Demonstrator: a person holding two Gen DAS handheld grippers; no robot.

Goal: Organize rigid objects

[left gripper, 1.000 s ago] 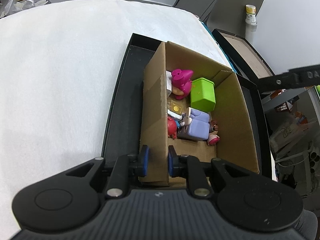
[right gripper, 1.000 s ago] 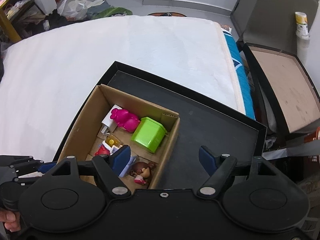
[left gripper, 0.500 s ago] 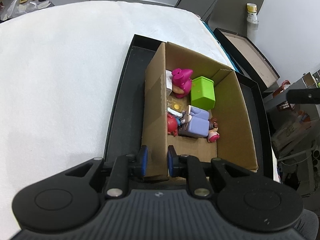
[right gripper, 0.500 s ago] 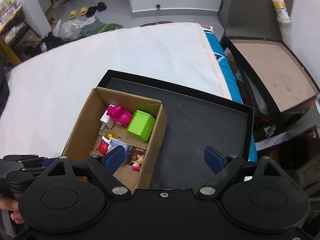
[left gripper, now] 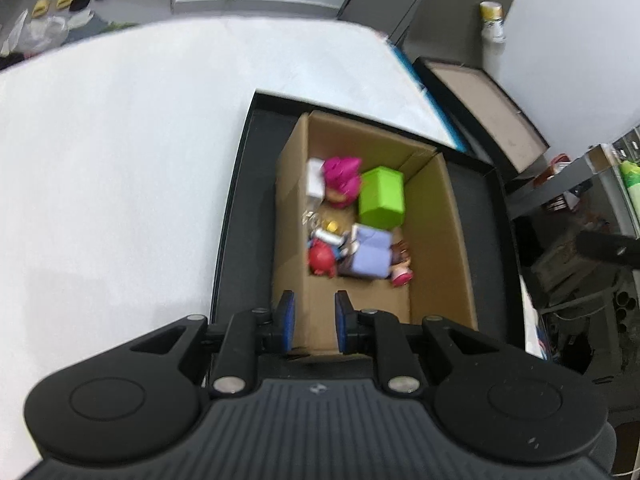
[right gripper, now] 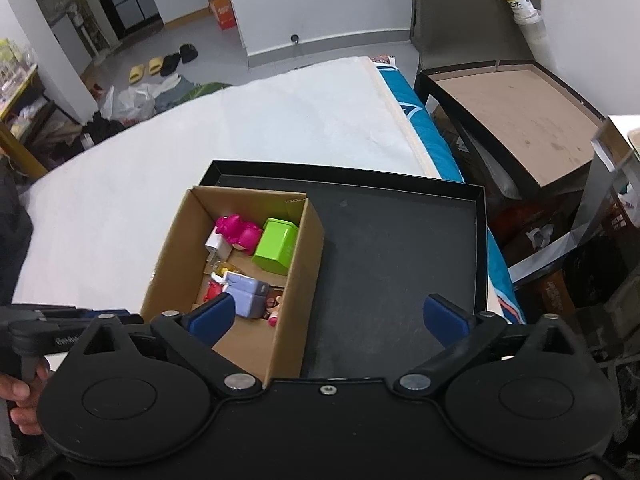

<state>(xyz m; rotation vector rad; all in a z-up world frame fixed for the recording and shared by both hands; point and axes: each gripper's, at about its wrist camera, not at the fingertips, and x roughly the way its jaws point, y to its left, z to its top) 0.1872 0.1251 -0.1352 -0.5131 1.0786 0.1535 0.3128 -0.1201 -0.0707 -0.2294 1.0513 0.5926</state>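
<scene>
Left gripper (left gripper: 312, 322) clamped on near wall of cardboard box (left gripper: 436, 240), pads either side of the card. Box sits in black tray (right gripper: 400, 264) on the bed (left gripper: 120, 160), just ahead of the gripper; toys inside include green cube (left gripper: 382, 198) and pink figure (left gripper: 340, 180). Right gripper (right gripper: 326, 314) hovers over tray beside box, jaws opening, nothing between them. Judgement: move box slowly and level; one-wall pinch may buckle the card.

Black tray (right gripper: 400, 264) floor bare at our three o'clock of the cardboard box (right gripper: 308, 280), white surface (left gripper: 120, 160) open at nine o'clock, toys (left gripper: 352, 224) crowding the box's left half, its right strip free
</scene>
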